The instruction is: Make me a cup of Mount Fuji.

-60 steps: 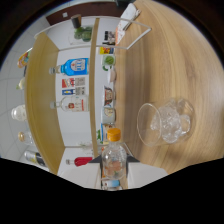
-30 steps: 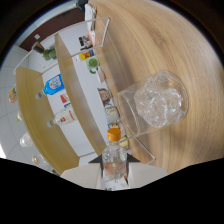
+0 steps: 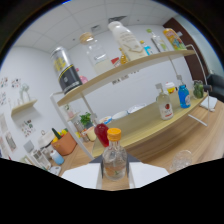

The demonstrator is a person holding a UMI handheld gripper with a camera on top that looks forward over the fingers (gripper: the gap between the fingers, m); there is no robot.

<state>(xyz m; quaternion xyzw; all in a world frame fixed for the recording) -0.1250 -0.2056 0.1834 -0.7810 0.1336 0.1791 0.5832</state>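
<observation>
1. One view only, gripper view: small clear bottle with orange cap (image 3: 114,159) sits at 6 o'clock, between the white fingers (image 3: 80,176); gripper (image 3: 115,177) tips masked, so cannot tell whether they pinch it or stand spread.
2. Glass with ice (image 3: 181,161) at 4 o'clock on the wooden counter (image 3: 150,125), just beside the bottle; red-liquid glass (image 3: 101,134) just beyond at 12; shelf bottles (image 3: 164,106) far at 2.
3. Step, my read: bringing an ingredient bottle to the glass; next likely needs tilting over its rim; spill risk.
</observation>
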